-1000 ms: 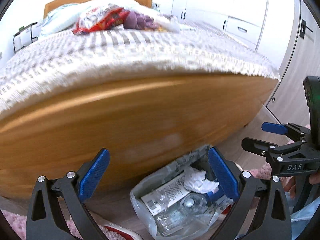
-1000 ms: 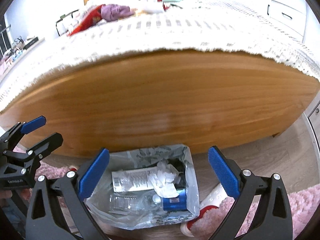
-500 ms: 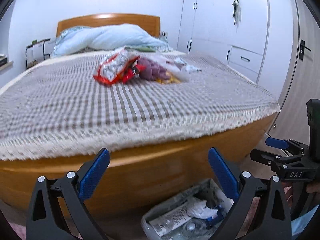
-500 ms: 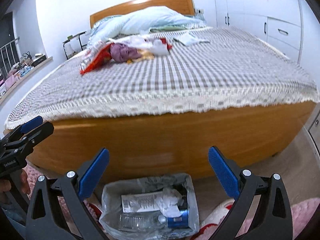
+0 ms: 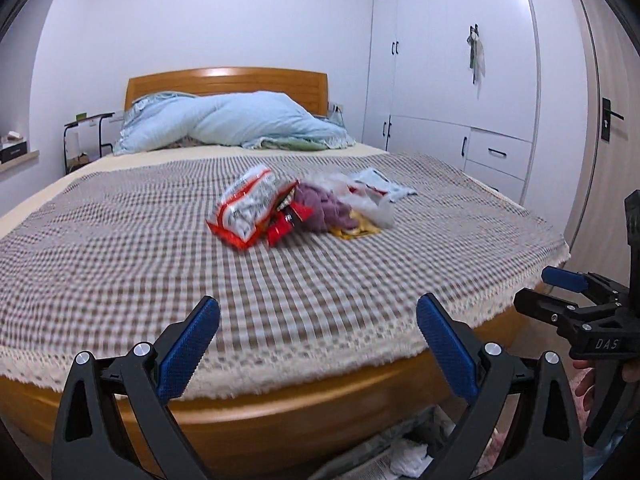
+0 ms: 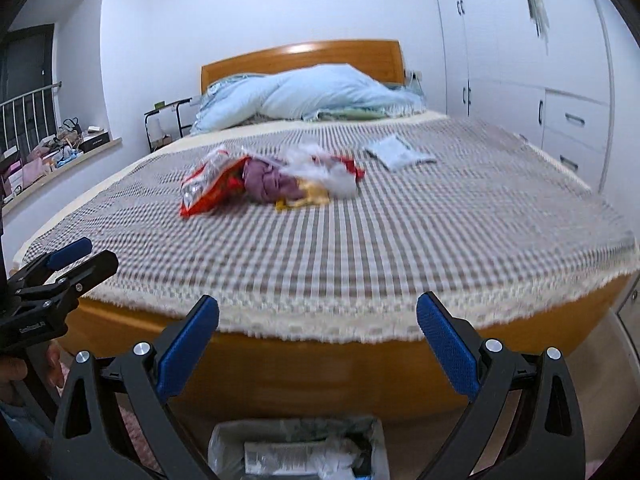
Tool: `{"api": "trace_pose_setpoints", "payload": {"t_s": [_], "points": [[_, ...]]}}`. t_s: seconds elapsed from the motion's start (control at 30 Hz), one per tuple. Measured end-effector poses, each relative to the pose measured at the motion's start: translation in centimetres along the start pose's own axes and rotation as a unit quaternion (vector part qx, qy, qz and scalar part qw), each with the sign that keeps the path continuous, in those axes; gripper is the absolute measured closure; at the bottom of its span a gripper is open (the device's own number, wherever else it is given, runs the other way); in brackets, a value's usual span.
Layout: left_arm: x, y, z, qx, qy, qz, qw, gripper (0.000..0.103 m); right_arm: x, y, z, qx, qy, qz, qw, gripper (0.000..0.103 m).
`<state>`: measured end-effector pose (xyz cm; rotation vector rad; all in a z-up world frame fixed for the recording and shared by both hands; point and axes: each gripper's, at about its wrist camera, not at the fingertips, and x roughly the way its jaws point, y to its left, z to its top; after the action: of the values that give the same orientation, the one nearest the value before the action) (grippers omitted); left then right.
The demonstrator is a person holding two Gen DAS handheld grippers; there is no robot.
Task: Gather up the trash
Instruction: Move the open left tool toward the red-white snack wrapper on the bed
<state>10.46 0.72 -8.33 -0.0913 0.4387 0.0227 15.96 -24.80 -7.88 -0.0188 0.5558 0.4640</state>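
Trash [image 5: 296, 210] lies heaped mid-bed on the checked blanket [image 5: 120, 248]: snack wrappers, a purple cloth, a clear bag. Your left gripper [image 5: 318, 344] and right gripper [image 6: 318, 344] both hang wide and empty at the foot of the bed, above the trash bin [image 6: 298, 450]. You're between pickups, it seems; next, reach forward to one wrapper.

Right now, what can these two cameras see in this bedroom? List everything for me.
Bed: one, wooden frame, checked cover, centre.
Duvet: one, pale blue, bunched by the headboard.
Snack wrappers: a few, red and white, mid-bed.
Purple cloth: one, among the wrappers.
Flat packet: one, whitish, apart on the cover.
Trash bag: one, clear, on the floor at the bed's foot, partly filled.
Wardrobe: white, right wall.
Left gripper: blue pads, open, empty.
Right gripper: the same.
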Motion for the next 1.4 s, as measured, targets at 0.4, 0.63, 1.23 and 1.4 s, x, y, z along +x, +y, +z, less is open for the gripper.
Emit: {"api": "trace_pose_setpoints", "payload": {"t_s": [0.4,0.63,1.23,1.4], "points": [[2.3,0.8,2.7,-0.004,-0.035,0.011,0.9993,0.008,1.3,0.7,3.7,-0.035,-0.073,-0.015,0.997,0.008],[3.7,1.2,4.1,-0.016,-0.047,0.011,0.9987,0.008,2.1,1.0,5.0,-0.052,-0.096,-0.021,0.994,0.008],[8.4,3.5,7.8,-0.057,-0.077,0.019,0.9952,0.008,7.9,-1.4,8.9,-0.043,-0.131,-0.036,0.990,0.008],[9.6,5.0,7.8,-0.089,-0.068,0.006,0.9937,0.008,8.4,-1.7,9.4,-0.037,-0.124,-0.026,0.991,0.008]]}}
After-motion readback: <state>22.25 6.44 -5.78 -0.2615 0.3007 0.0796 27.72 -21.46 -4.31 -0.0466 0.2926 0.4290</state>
